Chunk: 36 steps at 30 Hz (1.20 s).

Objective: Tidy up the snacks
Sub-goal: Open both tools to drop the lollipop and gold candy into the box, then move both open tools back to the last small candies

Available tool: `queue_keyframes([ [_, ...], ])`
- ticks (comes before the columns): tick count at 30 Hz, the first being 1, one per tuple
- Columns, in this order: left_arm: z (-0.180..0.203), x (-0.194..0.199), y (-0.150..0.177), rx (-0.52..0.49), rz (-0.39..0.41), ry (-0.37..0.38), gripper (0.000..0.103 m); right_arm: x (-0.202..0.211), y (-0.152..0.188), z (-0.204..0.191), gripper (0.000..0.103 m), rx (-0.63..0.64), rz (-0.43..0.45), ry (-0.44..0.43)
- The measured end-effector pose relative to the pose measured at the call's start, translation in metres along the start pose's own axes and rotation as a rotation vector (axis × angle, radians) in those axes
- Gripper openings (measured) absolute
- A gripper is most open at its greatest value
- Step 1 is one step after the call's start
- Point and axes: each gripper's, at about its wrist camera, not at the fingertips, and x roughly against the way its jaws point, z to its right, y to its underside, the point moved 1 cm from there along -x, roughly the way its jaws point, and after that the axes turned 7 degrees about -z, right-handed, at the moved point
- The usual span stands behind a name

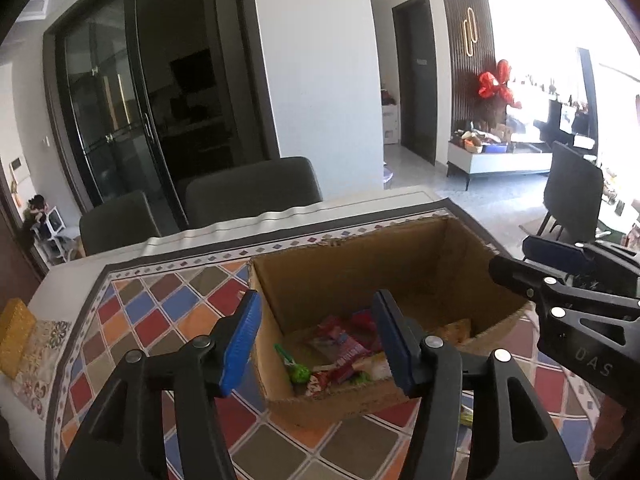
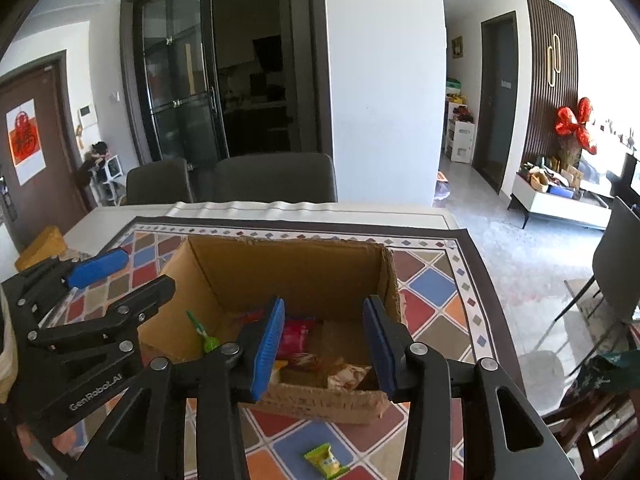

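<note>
An open cardboard box stands on the patterned table mat. Inside lie several snack packets, among them a red one and a green wrapped sweet. My left gripper hovers open over the box's near left corner, with nothing between its blue pads. My right gripper hangs open over the near right part of the box, also empty. Each gripper shows in the other's view, the right gripper and the left gripper. A yellow-green packet lies on the mat in front of the box.
The checkered mat covers most of the white table. Two dark chairs stand behind the far edge, and another chair is off to the right. A yellow block sits at the table's left end.
</note>
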Motion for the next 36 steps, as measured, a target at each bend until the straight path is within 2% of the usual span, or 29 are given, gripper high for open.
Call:
queue_keyframes([
  [10,0.025,0.031,0.015,-0.043,0.037,0.070,0.059,0.037,0.019,0.008,0.042,-0.010,0.039,-0.017],
  [19,0.048,0.042,0.029,-0.097,0.047,0.122,0.061,0.063,0.041,0.019,0.042,-0.017,0.061,0.016],
  [30,0.071,0.034,0.047,-0.133,0.012,0.169,0.061,0.062,0.070,0.031,0.042,-0.060,0.006,0.026],
  [36,0.086,0.022,0.060,-0.180,-0.019,0.235,0.061,0.050,0.090,0.042,0.042,-0.097,-0.057,0.036],
])
